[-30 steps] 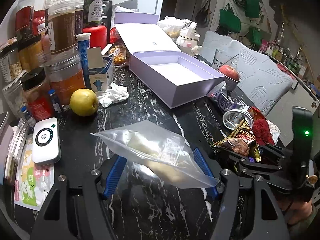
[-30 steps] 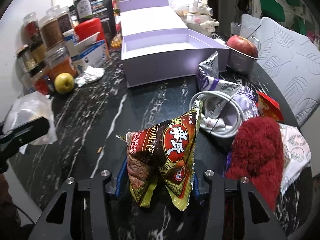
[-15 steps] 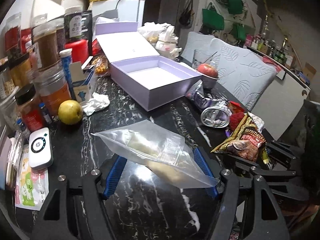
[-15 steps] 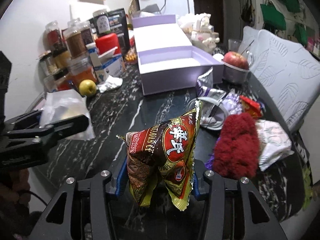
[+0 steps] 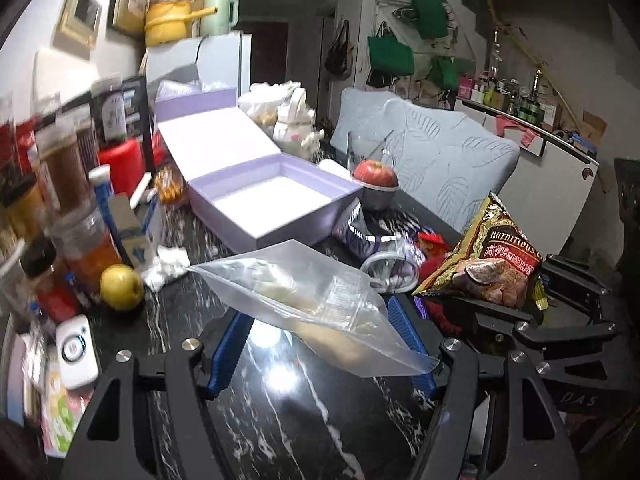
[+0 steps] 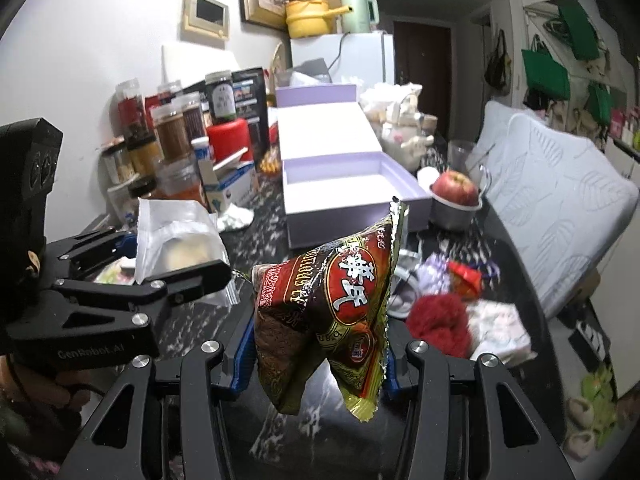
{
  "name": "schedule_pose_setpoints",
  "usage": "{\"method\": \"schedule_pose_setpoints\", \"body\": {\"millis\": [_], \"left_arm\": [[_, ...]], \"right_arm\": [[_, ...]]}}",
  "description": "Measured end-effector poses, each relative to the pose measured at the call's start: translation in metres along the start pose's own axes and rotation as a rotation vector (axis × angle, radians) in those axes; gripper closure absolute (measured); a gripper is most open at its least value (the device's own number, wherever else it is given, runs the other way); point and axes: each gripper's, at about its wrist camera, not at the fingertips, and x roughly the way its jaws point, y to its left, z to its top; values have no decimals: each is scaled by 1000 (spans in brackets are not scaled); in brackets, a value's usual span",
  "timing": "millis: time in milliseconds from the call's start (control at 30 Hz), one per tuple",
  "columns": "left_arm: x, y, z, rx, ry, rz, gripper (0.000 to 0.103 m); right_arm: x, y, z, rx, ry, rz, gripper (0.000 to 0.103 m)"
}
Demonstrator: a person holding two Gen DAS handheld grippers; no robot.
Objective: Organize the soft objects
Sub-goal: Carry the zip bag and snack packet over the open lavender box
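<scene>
Careful: the clear zip bag [image 5: 308,304] sags past your left tool [image 5: 320,344] and could slide out if you tilt it over the lavender box [image 5: 276,204]. That tool pinches the bag above the counter [image 5: 288,420]. Your right tool [image 6: 316,360] is pressed narrowly on the red snack packet [image 6: 336,304], held aloft beside it.

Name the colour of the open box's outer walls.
Pale lilac box; right wrist view shows it best.

The jars [image 5: 60,184] at the left edge are motion-blurred (labels unreadable); the snack packet [image 6: 332,312] hides the right gripper's [image 6: 316,360] pads.
</scene>
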Motion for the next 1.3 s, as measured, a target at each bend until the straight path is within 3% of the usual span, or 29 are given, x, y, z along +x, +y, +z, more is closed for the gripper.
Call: {"method": "schedule_pose_setpoints", "body": {"millis": [667,1067,1300], "left_arm": [[31,18,75,15,-88,-12,34],[58,32,137,58,-165,23,34],[81,44,170,55,-158,24,34]], "right_arm": [[14,-28,71,-27,-100,19,54],[40,-49,142,-84,-170,-12,54],[66,-56,179,-98,-177,4,54]]}}
